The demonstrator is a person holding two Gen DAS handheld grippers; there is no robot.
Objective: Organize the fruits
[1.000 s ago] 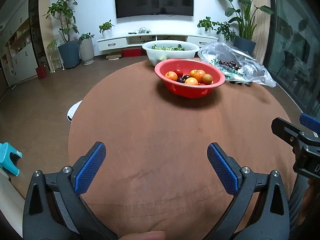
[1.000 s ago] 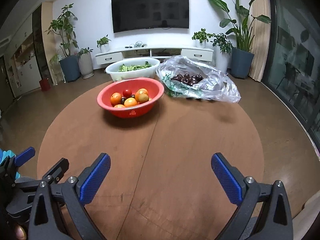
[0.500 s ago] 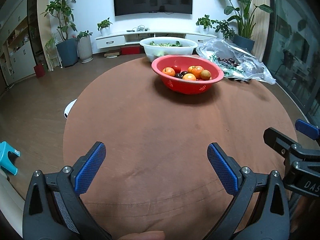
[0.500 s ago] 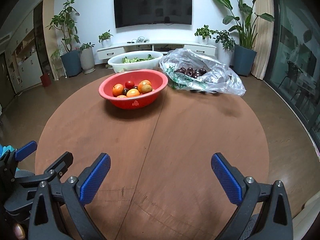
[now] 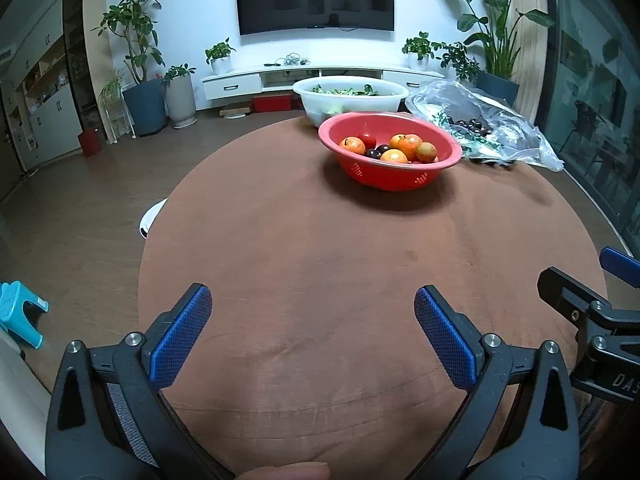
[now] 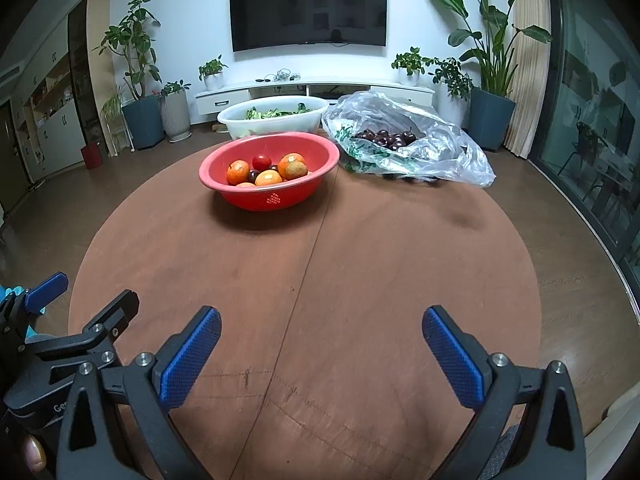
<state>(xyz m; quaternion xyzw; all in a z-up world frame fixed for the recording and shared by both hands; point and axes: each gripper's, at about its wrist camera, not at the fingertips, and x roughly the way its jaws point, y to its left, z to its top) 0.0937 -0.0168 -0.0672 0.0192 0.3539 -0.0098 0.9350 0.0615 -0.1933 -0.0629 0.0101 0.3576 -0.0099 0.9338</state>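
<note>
On the round table [image 6: 400, 264], left to right, a white basin [image 6: 276, 122] held greens, a red bowl [image 6: 269, 196] held oranges [image 6: 269, 178] and dark fruit, a bag [image 6: 440, 156] held cherries [image 6: 386, 138]; the left gripper [image 5: 313, 312] and right gripper [image 6: 321, 332] both gaped wide, empty, well short of the fruit.

A: How many bowls?
B: Two: one red bowl [image 6: 269, 172], one white bowl [image 6: 274, 118].
A: Fruit in the red one?
B: Four oranges [image 6: 268, 178], one tomato [image 6: 261, 161]. One bag [image 6: 408, 142] of cherries, uncountable.
</note>
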